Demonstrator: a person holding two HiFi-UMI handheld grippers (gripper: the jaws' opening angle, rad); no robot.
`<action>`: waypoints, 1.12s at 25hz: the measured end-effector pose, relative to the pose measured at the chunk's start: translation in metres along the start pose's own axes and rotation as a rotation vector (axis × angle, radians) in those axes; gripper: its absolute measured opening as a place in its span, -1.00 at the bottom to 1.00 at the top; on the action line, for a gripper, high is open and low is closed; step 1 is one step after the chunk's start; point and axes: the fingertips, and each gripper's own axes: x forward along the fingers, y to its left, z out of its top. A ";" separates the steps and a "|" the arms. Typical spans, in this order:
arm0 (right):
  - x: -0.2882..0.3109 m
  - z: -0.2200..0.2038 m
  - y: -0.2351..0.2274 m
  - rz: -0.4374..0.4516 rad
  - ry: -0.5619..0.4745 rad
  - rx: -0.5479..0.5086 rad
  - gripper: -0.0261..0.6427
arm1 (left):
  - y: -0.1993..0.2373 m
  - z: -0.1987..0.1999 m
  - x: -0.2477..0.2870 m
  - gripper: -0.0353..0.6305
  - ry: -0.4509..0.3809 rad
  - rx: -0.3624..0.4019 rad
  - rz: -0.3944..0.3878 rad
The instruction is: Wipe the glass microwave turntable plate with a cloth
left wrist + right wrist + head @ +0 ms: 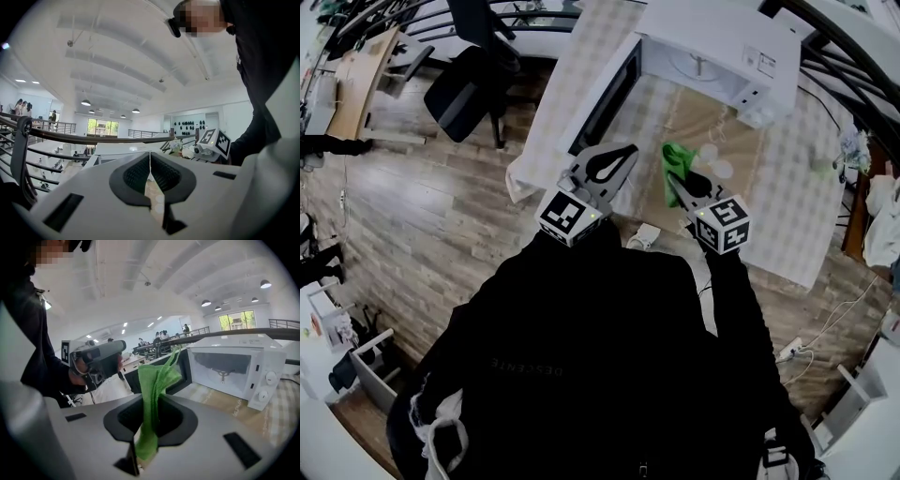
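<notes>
Closest to the person, the left gripper (pixel 150 159) hangs at about eleven o'clock, its jaws pressed together with nothing between them. Just beside it at one o'clock, the right gripper (pixel 151 397) is clamped on a green cloth (pixel 157 376), which sticks up out of the jaws in a loose fold. Beyond both lies the table (pixel 825 197) with a brown mat (pixel 717 122). Pale round patches show on the mat just ahead of the cloth, and I cannot tell whether they are the glass plate. Further off at twelve o'clock stands the microwave (pixel 712 28), its door (pixel 605 94) swung open toward nine o'clock and its inside looking bare of a plate. To my eye the cloth is in hand but no wiping has begun, so the whole wipe is left to do
</notes>
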 end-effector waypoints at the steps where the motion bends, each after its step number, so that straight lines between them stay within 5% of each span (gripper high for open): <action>1: 0.006 -0.005 -0.005 -0.005 0.021 0.005 -0.71 | 0.003 -0.002 0.000 -0.83 0.005 0.000 0.001; 8: 0.049 -0.022 -0.024 -0.052 0.151 -0.003 -0.70 | 0.029 -0.017 0.008 -0.83 0.027 -0.030 -0.022; 17: 0.114 -0.049 -0.052 -0.046 0.346 -0.154 -0.69 | 0.054 -0.029 0.022 -0.83 0.042 -0.059 -0.014; 28: 0.177 -0.089 -0.073 0.029 0.643 -0.542 -0.65 | 0.068 -0.057 0.034 -0.83 0.094 -0.086 0.021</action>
